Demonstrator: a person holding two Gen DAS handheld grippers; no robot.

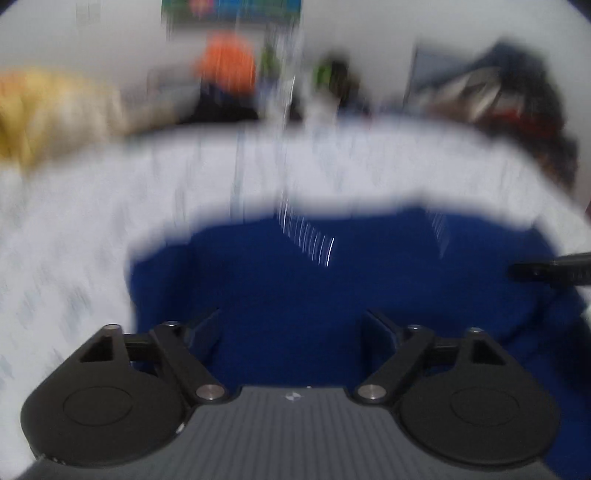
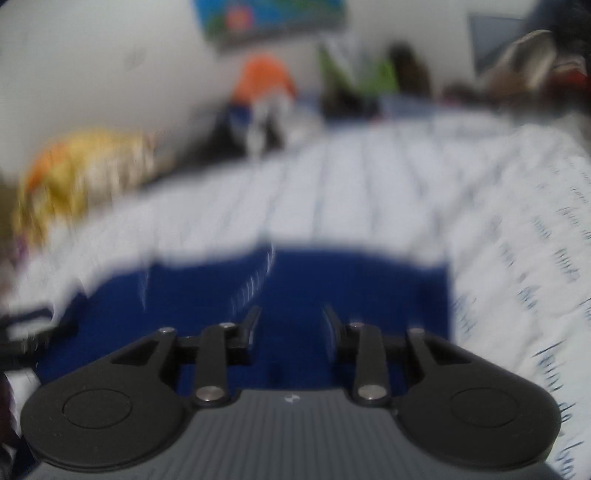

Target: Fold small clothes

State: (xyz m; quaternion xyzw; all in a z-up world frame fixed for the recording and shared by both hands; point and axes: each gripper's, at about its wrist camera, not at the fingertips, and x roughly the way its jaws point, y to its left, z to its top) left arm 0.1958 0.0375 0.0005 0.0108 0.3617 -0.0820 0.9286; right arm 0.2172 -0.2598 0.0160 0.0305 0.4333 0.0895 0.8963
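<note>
A dark blue garment lies spread on a white printed sheet; both views are blurred. My left gripper hangs just above the cloth's near part, its jaws wide apart with only cloth behind the gap. The other gripper's black finger pokes in at the right edge. In the right wrist view the same blue garment lies under my right gripper, whose jaws stand a little apart. I see nothing pinched between its pads. The sheet runs on beyond it.
Along the back wall sit a yellow soft heap, an orange object and dark clutter at the right. A colourful poster hangs on the wall. White sheet surrounds the garment on the left, far and right sides.
</note>
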